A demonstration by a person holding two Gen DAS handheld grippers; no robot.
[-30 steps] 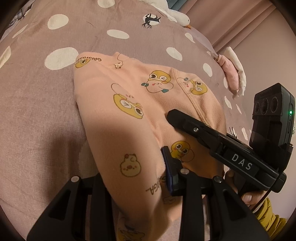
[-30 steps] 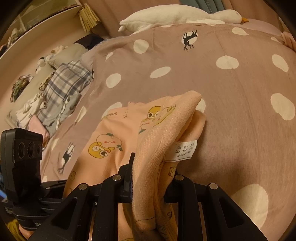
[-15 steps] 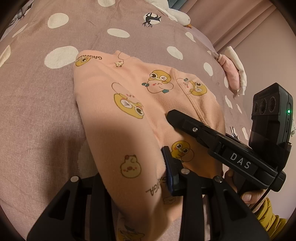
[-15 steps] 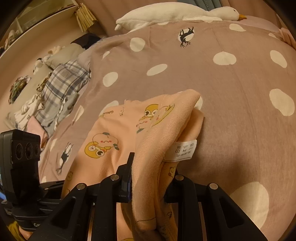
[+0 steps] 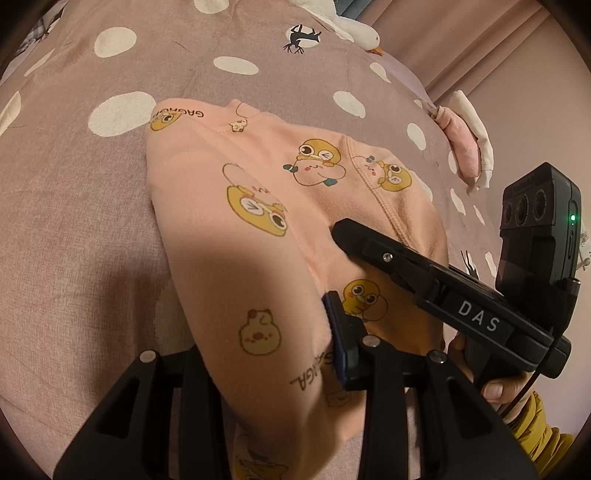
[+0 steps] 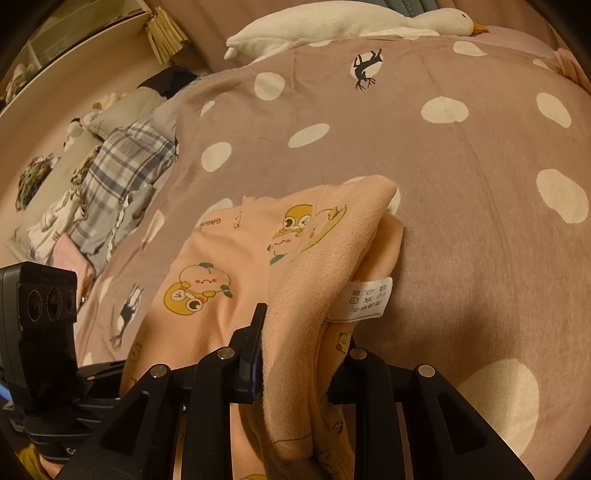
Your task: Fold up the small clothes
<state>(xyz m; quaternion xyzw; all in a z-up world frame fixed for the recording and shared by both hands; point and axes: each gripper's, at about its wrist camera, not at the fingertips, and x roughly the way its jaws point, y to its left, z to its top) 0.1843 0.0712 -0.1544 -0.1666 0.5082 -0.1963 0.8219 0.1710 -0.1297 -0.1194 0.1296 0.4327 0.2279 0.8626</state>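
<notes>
A small peach garment (image 5: 280,192) printed with yellow cartoon ducks lies on the brown polka-dot bedspread (image 5: 74,221); its far part lies flat and its near edge is lifted. My left gripper (image 5: 273,339) is shut on the near left edge of the garment. My right gripper (image 6: 295,350) is shut on the near right edge (image 6: 314,280), where a white care label (image 6: 364,299) hangs. The right gripper also shows in the left wrist view (image 5: 424,273), close beside the left one.
A white goose plush (image 6: 343,26) lies at the far edge of the bed. Plaid and other clothes (image 6: 122,177) are piled at the left. A pink and white item (image 5: 469,144) lies at the bed's right side.
Both grippers have carried the held near edge of the garment slightly forward over the flat part. The grips have not changed.
</notes>
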